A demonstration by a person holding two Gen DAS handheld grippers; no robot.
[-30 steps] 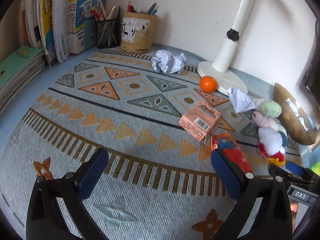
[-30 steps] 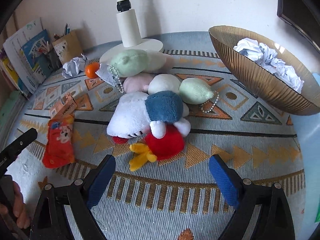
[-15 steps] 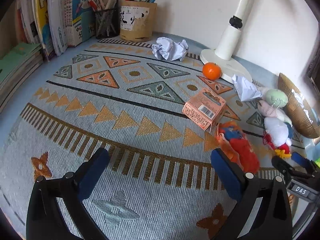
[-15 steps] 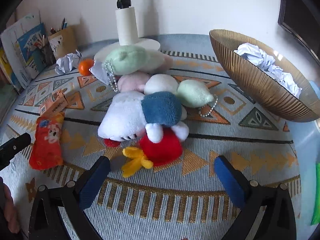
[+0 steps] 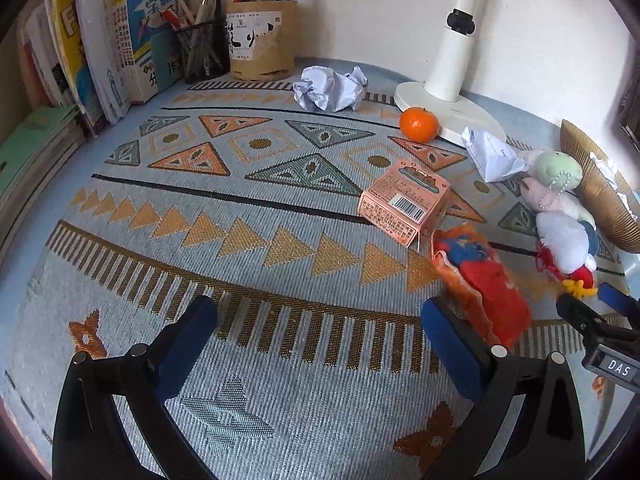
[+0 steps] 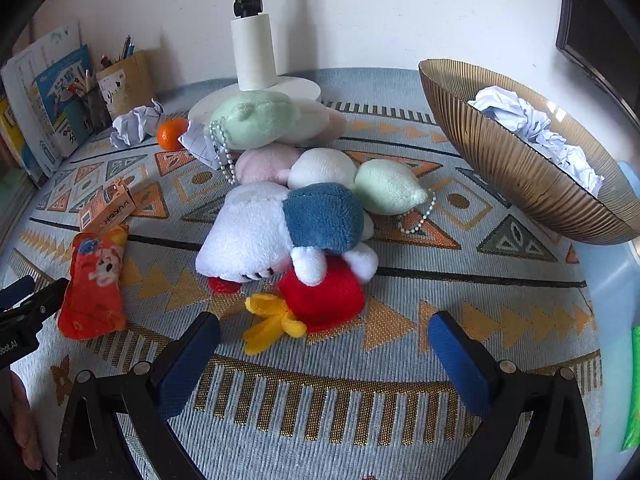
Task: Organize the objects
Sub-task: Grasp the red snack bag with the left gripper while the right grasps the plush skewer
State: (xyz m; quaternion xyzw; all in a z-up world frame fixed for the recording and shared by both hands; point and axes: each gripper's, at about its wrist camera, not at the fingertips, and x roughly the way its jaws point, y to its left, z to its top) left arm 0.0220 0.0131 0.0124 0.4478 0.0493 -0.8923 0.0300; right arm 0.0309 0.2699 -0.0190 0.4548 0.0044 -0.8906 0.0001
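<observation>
My left gripper [image 5: 320, 332] is open and empty above the patterned mat. A red snack pouch [image 5: 480, 280] lies just beyond its right finger, with a pink carton [image 5: 404, 204] behind it. An orange [image 5: 418, 124] and crumpled paper [image 5: 328, 88] lie further back. My right gripper [image 6: 324, 344] is open and empty, just short of a pile of plush toys [image 6: 288, 220]. The pouch [image 6: 94, 280], the carton [image 6: 106, 210] and the orange [image 6: 170, 134] also show in the right wrist view.
A gold bowl [image 6: 500, 160] holding crumpled paper stands at the right. A white lamp base [image 5: 448, 112] stands at the back wall. Pen holders [image 5: 260, 40] and books [image 5: 100, 48] line the back left. A folded paper [image 5: 492, 152] lies by the lamp.
Both grippers have drawn back and lifted slightly, so the views widened. The red pouch now lies clear beyond the left gripper's right finger. Both stay open.
</observation>
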